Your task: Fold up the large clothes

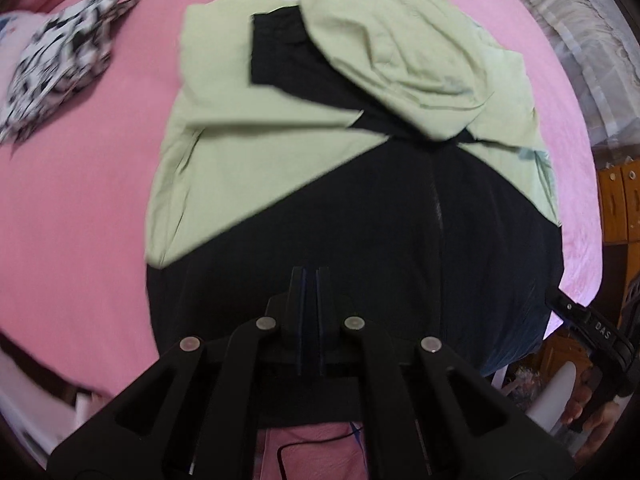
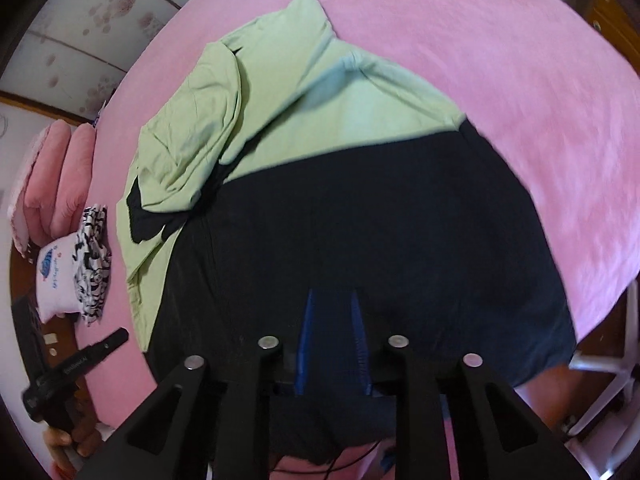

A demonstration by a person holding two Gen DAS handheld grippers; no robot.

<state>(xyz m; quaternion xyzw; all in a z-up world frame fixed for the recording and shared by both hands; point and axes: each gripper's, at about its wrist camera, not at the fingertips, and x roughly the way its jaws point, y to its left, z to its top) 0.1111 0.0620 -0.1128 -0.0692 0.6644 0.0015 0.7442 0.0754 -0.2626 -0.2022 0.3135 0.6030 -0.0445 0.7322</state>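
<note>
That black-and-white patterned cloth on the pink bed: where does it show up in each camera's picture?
Left wrist view: the black-and-white patterned cloth lies at the upper left, apart from the jacket.
Right wrist view: the same cloth sits at the left edge, beside a white pillow.
Shared landmark: the green-and-black jacket spread on the pink bedsheet.

A pink bed [image 1: 80, 200] carries a green-and-black jacket [image 1: 280, 152], a black-and-white patterned cloth [image 1: 60, 72] and 1 white pillow [image 2: 56, 276].
</note>
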